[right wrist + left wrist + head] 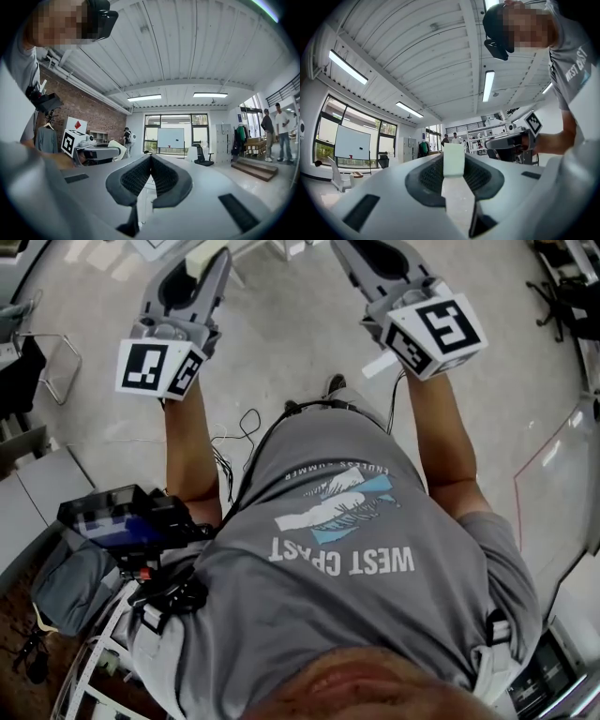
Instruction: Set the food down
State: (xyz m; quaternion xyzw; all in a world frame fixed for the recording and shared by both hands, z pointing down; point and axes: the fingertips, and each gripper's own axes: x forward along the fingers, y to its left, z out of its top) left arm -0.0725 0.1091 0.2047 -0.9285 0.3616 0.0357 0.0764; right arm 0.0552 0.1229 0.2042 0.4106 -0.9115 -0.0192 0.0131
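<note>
Fingers (423,174) of the left gripper (453,151) clamp a pale block of food (453,164), held out level above the workshop floor (281,343), while the right gripper (150,157) is pinched shut and empty alongside; set-down not yet begun, no worktop in sight.

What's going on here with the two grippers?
A person in a grey T-shirt holds a gripper in each hand, out in front over the floor. The left gripper is clamped on a pale block, probably the food. The right gripper has its jaws together with nothing between them. Nothing has been set down yet.
</note>
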